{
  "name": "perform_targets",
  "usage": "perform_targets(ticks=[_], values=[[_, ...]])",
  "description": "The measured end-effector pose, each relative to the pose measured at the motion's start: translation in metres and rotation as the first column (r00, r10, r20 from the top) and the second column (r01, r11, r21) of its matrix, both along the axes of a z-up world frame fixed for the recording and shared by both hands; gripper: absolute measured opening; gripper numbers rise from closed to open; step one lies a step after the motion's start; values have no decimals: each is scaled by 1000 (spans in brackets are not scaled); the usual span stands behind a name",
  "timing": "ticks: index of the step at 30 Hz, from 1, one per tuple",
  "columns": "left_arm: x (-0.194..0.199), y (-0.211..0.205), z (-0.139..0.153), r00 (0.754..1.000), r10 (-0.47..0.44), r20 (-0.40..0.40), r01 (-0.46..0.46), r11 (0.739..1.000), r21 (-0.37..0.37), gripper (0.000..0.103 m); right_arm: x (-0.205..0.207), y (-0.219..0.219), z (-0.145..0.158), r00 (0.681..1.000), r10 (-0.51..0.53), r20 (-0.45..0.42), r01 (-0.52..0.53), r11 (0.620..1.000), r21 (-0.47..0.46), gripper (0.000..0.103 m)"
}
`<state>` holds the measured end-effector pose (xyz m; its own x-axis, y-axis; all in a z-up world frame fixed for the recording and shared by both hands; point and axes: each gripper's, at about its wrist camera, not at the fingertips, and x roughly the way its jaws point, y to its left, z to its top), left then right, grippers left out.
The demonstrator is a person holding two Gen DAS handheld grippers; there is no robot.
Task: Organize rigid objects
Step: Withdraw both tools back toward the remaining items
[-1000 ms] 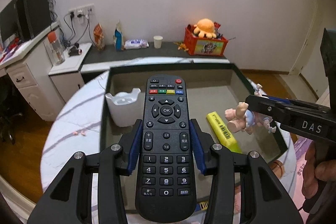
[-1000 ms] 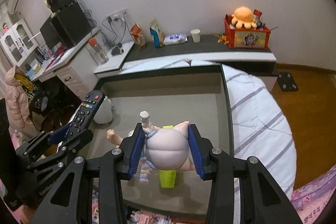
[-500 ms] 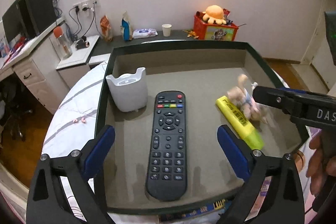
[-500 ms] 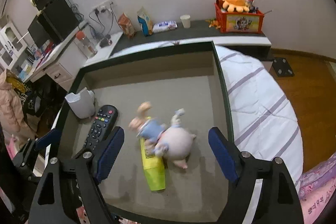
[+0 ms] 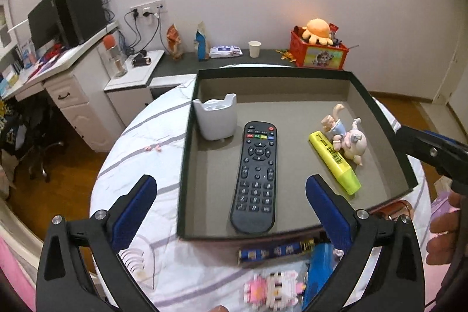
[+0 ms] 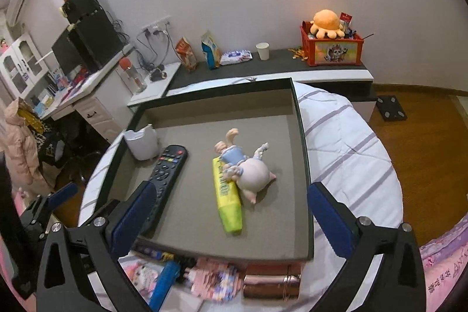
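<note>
Left wrist view: left gripper (image 5: 231, 196) spread wide, just opened, gripping nothing. Remote (image 5: 256, 176), clamped a second ago, now flat on the tray (image 5: 380, 119) floor beside the white holder (image 5: 216, 119).

Right wrist view: right gripper (image 6: 229, 202) likewise just opened, empty. Pig figurine (image 6: 248, 168), formerly clamped, now lying against the yellow highlighter (image 6: 228, 195).

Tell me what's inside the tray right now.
The tray holds a white holder, remote, yellow highlighter and pig figurine leaning on it. The holder's inside is hidden.
</note>
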<state>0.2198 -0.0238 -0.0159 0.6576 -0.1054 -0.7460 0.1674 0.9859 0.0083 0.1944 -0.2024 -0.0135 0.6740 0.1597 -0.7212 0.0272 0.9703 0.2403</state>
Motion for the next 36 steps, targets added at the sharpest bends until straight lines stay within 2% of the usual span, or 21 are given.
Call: perform_targets(ticks=[10,15,21,27,36], values=[[-43,19,10,1000,26,14,-26,1000,-10,103,-63,3,6,999,16,30,-16,1000,-2,103],[-74,29,8,999,38,31,-38,999,-19,103,-101,0,-4,1000,-6,26,6,1000,3,103],[-104,35,-8,999,50,-8,-50,998,-41,103,-134,2,-30,999,-27,-38,25,999,-34,103],[-122,32,-20,998,43,-35,-44,999,-26,103,-148,9,-49,996,-8,-87,5,999,-35,103],[-132,33,-15,999,44,-18,-45,999,-23,103,-153,14,-44,997,-7,-73,4,999,-38,103]])
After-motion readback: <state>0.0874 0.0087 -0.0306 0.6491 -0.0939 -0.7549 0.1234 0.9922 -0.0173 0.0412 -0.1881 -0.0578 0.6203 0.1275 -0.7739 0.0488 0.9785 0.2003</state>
